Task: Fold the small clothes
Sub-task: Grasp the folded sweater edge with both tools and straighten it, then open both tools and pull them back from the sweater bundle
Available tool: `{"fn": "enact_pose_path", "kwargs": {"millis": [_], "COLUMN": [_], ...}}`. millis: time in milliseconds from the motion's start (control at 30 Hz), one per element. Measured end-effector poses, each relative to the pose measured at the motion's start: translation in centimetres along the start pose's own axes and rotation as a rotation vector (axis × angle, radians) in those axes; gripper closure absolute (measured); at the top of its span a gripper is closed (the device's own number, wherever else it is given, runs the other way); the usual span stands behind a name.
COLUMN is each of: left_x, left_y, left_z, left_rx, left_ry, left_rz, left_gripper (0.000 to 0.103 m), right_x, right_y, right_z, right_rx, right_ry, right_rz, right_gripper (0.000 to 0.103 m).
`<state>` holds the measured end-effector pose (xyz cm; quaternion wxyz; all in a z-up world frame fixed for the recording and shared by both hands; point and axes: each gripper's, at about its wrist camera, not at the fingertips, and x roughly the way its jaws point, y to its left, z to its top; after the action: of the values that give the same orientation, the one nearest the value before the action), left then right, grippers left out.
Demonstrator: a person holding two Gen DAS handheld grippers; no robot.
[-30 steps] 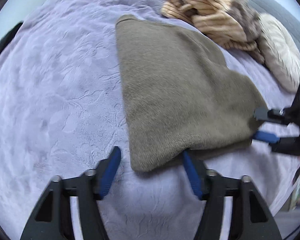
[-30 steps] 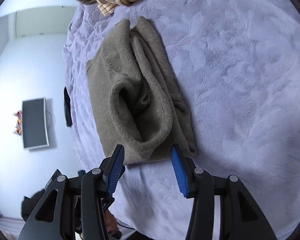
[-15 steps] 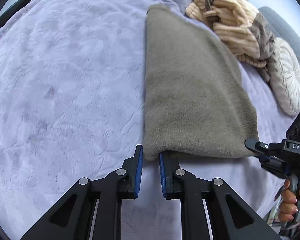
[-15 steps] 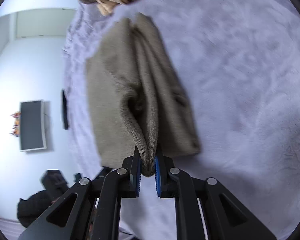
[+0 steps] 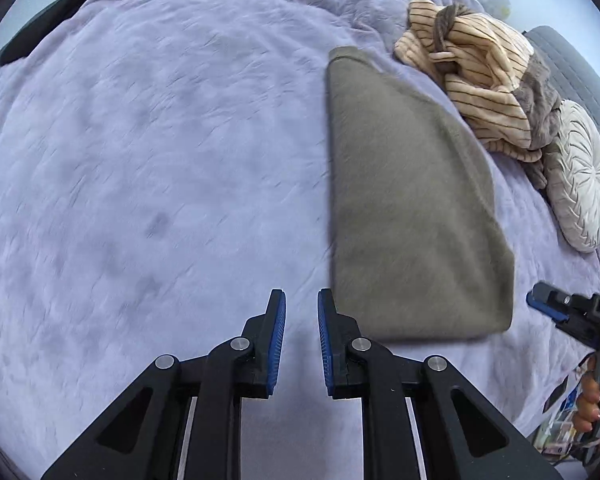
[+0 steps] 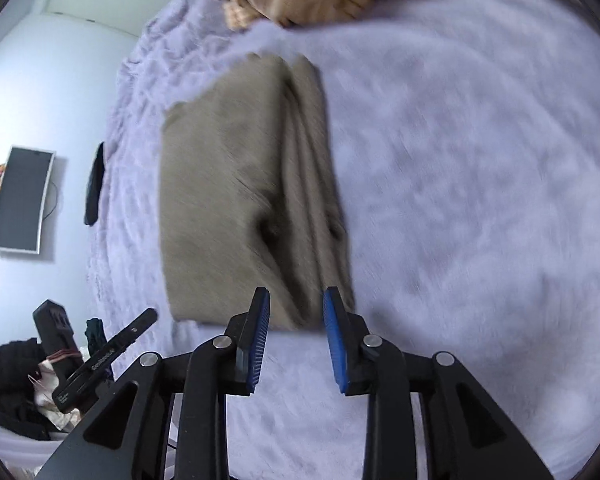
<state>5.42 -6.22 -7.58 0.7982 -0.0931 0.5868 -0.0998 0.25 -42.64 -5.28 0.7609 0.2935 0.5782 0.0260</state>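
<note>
On the lavender plush bedspread (image 5: 160, 160), the folded olive-brown fleece garment (image 5: 412, 220) is lying flat beside a striped beige heap (image 5: 476, 76). Left tongs (image 5: 301, 304) are hovering released at its near corner; right tongs (image 6: 296, 304) are gaping too, gripping nothing.

Plain taupe-brown folded garment (image 5: 412, 208) on a pale lilac bedspread (image 5: 160, 168) with faint embossed texture. Cream bundle of clothes (image 5: 484, 80) with thin dark stripes and grey-brown patches. Off-white pleated round cushion (image 5: 580, 176). Black fingers (image 5: 276, 336) with blue pads.
</note>
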Motion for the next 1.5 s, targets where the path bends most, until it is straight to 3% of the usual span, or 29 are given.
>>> {"fn": "enact_pose_path", "kwargs": {"millis": [133, 233, 333, 400, 467, 500, 633, 667, 733, 800, 900, 1133, 1233, 1333, 1433, 1500], "left_x": [1.7, 2.3, 2.9, 2.9, 2.9, 2.6, 2.1, 2.0, 1.9, 1.8, 1.6, 1.6, 1.5, 1.2, 1.0, 0.8], "left_y": [-2.9, -4.5, -4.4, -4.0, -4.0, -3.8, -3.2, -3.2, -3.2, -3.4, -3.8, -4.2, -4.5, -4.8, -5.0, -5.2], "left_z": [2.3, 2.7, 3.0, 3.0, 3.2, 3.1, 3.4, 3.4, 3.4, 3.4, 3.2, 2.7, 2.6, 2.4, 2.4, 2.3], "left_rx": [0.061, 0.121, 0.131, 0.122, 0.123, 0.125, 0.1, 0.099, 0.096, 0.098, 0.112, 0.121, 0.123, 0.12, 0.108, 0.111], "left_ry": [0.004, -0.013, -0.007, -0.001, -0.007, -0.017, -0.008, -0.005, 0.006, 0.013, 0.013, 0.046, 0.062, 0.068, 0.063, 0.054], "left_rz": [0.008, 0.081, 0.1, 0.082, 0.1, 0.124, 0.104, 0.108, 0.106, 0.106, 0.125, 0.123, 0.119, 0.107, 0.113, 0.118], "left_gripper": [0.085, 0.085, 0.085, 0.085, 0.061, 0.056, 0.055, 0.055, 0.055, 0.055, 0.04, 0.039, 0.039, 0.039, 0.001, 0.001], "right_x": [0.7, 2.5, 5.5, 7.2, 7.9, 7.8, 6.3, 6.0, 5.5, 4.8, 3.7, 2.6, 2.1, 1.5, 1.1, 0.8], "right_y": [3.2, 5.1, 5.9, 5.5, 4.0, 3.2, 1.0, 1.0, 1.1, 0.5, -0.4, -2.0, -2.2, -2.4, -2.4, -2.5], "right_z": [3.9, 6.3, 7.8, 8.5, 9.0, 9.2, 9.2, 9.1, 8.6, 7.9, 6.5, 3.2, 2.2, 1.5, 1.2, 1.0], "right_rx": [-0.078, -0.141, -0.193, -0.211, -0.192, -0.166, -0.08, -0.086, -0.12, -0.103, -0.069, 0.003, 0.022, 0.035, 0.039, 0.039], "right_ry": [-0.033, -0.017, 0.038, 0.063, 0.054, 0.046, 0.026, 0.027, 0.038, 0.049, 0.057, 0.09, 0.098, 0.099, 0.101, 0.102], "right_rz": [0.028, 0.026, -0.026, -0.115, -0.153, -0.142, -0.138, -0.148, -0.232, -0.205, -0.184, -0.159, -0.151, -0.14, -0.137, -0.138], "right_gripper": [0.071, 0.071, 0.071, 0.075, 0.081, 0.082, 0.085, 0.074, 0.064, 0.064, 0.061, 0.057, 0.046, 0.044, 0.04, 0.035]}}
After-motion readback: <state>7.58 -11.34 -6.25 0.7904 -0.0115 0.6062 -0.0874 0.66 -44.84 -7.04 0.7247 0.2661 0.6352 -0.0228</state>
